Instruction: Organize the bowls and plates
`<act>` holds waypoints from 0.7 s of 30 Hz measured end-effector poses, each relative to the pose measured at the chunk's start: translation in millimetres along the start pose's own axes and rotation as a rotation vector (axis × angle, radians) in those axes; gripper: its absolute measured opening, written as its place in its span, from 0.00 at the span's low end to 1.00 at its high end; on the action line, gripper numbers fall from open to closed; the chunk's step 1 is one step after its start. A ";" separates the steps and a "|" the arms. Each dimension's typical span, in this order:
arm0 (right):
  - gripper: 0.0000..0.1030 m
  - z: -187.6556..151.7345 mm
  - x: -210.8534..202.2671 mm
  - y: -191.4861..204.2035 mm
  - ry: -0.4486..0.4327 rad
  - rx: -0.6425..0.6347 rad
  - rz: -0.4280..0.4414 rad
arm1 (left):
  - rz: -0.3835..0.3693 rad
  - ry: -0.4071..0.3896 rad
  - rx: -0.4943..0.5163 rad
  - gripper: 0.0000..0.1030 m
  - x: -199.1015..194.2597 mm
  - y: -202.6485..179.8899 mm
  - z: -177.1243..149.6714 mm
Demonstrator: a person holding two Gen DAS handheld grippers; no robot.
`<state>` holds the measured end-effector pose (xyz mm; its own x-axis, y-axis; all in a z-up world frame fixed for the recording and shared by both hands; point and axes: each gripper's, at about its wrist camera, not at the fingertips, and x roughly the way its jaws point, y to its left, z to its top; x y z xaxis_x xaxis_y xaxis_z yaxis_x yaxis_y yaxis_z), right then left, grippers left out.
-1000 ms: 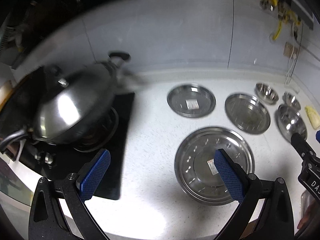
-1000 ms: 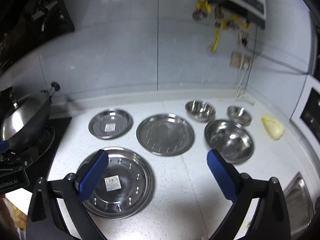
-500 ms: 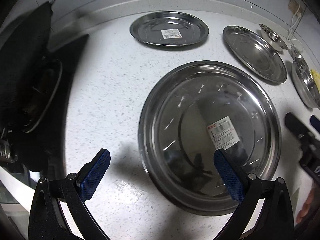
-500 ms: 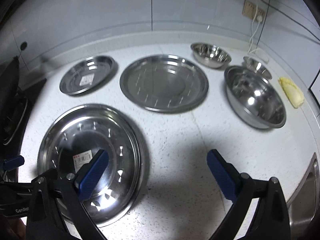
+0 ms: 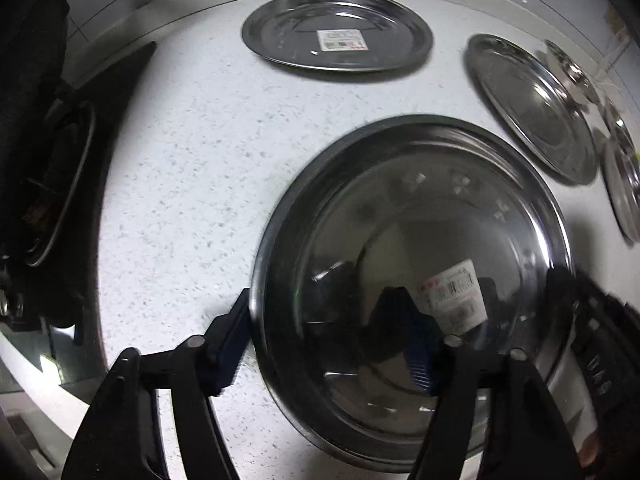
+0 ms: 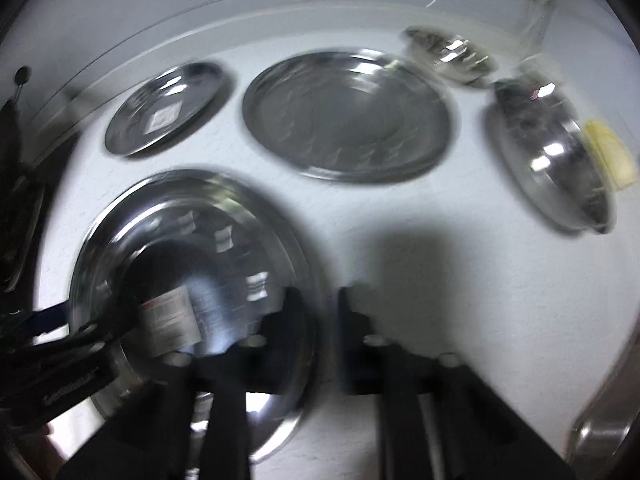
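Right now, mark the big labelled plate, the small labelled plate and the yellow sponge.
big labelled plate (image 5: 460, 200), left wrist view, far inner wall.
small labelled plate (image 5: 340, 20), left wrist view, flat base.
yellow sponge (image 6: 610, 154), right wrist view, top face.

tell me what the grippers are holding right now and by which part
Nothing for certain. The left gripper straddles the large plate at its rim, jaws apart. The right gripper is nearly closed around the opposite rim; blur hides whether it grips.

The left tool (image 5: 326, 342) is spread partway, while the right tool (image 6: 320, 332) has its fingers almost together.
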<state>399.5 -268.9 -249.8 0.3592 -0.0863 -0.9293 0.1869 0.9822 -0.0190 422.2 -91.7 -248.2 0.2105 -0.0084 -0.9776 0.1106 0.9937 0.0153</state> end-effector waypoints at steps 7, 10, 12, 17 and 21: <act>0.12 8.6 2.1 -0.7 0.021 -0.030 0.013 | 0.040 0.042 -0.045 0.19 -1.7 16.2 16.6; 0.11 12.8 -2.3 0.6 0.019 -0.053 0.019 | 0.050 0.061 -0.054 0.15 -3.3 22.0 18.1; 0.11 16.4 -9.3 8.0 -0.001 -0.091 0.013 | 0.059 0.075 -0.070 0.15 -5.1 28.6 16.3; 0.10 21.4 -27.2 37.0 -0.031 -0.183 0.037 | 0.077 0.082 -0.122 0.13 -18.9 61.9 5.4; 0.10 19.0 -35.5 73.3 -0.049 -0.255 0.081 | 0.122 0.075 -0.152 0.13 -31.6 92.7 -2.9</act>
<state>417.9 -197.1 -211.2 0.4084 -0.0074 -0.9128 -0.0781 0.9960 -0.0430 423.0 0.9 -216.5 0.1394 0.1153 -0.9835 -0.0601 0.9924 0.1078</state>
